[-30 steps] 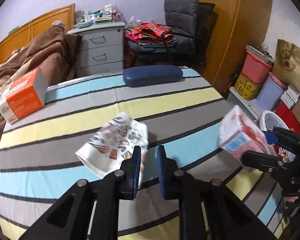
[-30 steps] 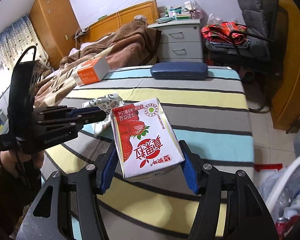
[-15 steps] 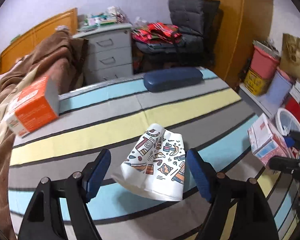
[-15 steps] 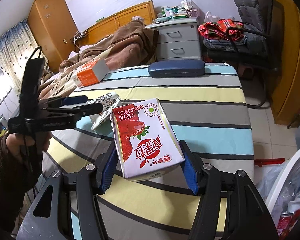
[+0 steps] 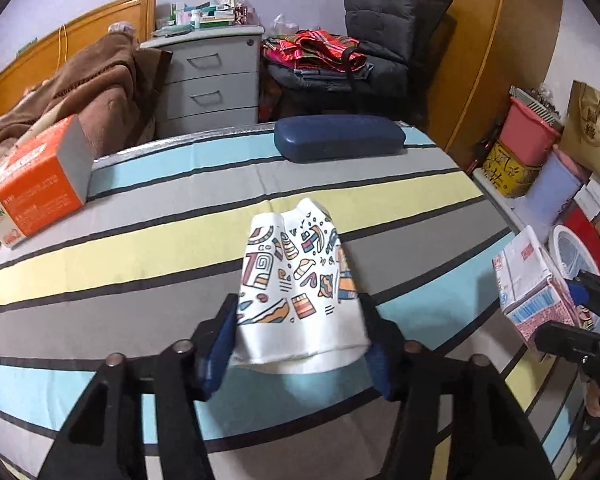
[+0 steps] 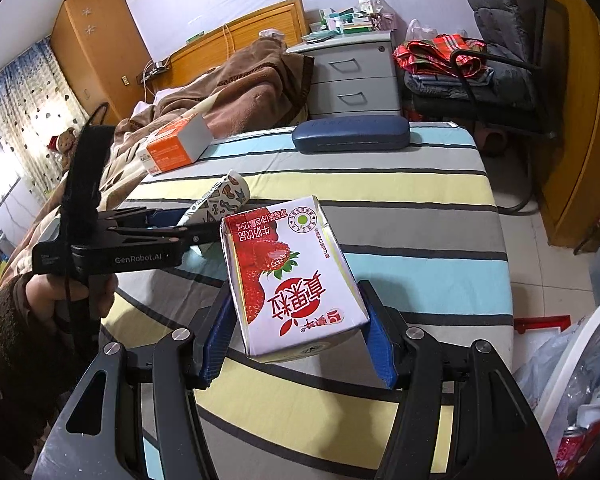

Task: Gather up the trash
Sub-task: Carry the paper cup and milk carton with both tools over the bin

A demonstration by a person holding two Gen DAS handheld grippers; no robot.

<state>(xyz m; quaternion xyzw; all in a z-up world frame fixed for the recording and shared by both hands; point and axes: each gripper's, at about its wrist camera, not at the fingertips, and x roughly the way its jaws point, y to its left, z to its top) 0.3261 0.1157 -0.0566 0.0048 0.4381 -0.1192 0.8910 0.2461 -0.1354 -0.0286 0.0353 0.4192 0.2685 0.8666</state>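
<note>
A flattened paper cup with coloured doodles lies on the striped tablecloth. My left gripper is closing its jaws around the cup's wide end, and both blue pads touch its sides. From the right wrist view the cup pokes out beyond the left gripper, which a hand holds. My right gripper is shut on a red and white strawberry milk carton and holds it above the table's near right part. The carton also shows at the right edge of the left wrist view.
An orange and white box sits at the table's far left, and a dark blue glasses case at the far edge. A white bin lined with a bag and holding trash stands on the floor to the right. A bed with a brown blanket borders the left side.
My left gripper went from shut beside the cup to wide open, then moved forward over it and narrowed onto its sides. The right gripper and carton stayed put.
</note>
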